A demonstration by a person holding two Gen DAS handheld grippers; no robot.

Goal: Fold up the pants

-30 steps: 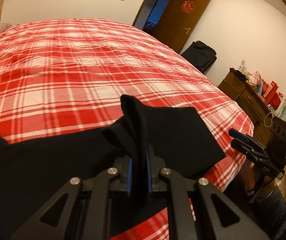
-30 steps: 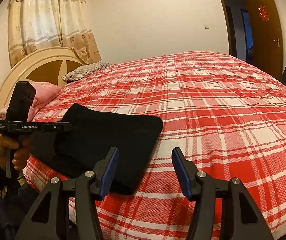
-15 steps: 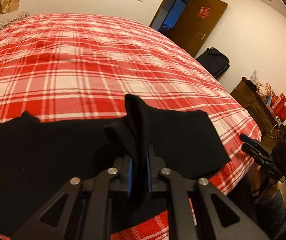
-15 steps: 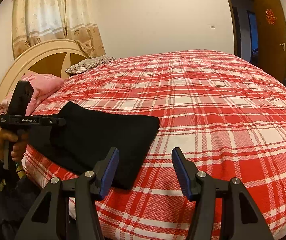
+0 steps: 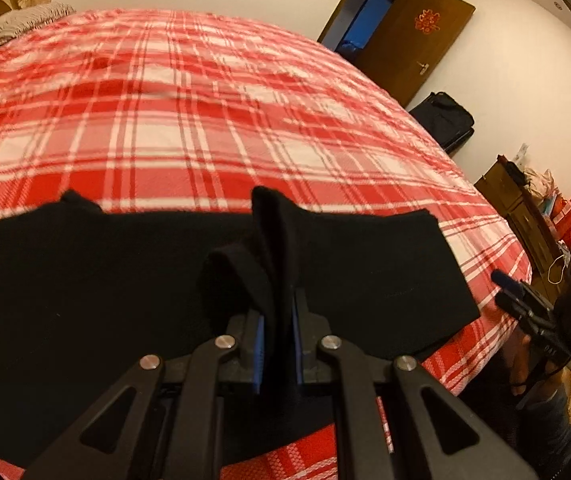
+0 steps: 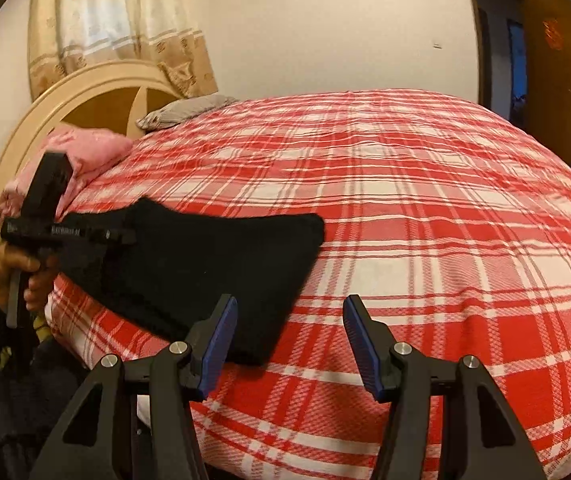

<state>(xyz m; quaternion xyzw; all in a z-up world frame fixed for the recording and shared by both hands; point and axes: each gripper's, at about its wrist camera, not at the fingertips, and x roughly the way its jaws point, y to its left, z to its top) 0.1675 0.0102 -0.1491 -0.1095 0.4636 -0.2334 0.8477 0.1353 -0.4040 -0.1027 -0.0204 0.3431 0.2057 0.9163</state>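
red plaid bed (image 6: 425,208); black pants (image 6: 213,264) at its near edge; pillows (image 6: 185,110) by headboard.

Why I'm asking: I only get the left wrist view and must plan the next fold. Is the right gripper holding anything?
Observer: No. The right gripper is open and empty, held over the plaid bed.
Operator: Which part of the pants is nearest to it?
Observer: The corner of the pants at the bed's near edge, just behind that gripper's left finger. I cannot tell whether they touch.
Operator: Anything at the head end?
Observer: A pink bundle lies against the headboard, behind the left gripper.
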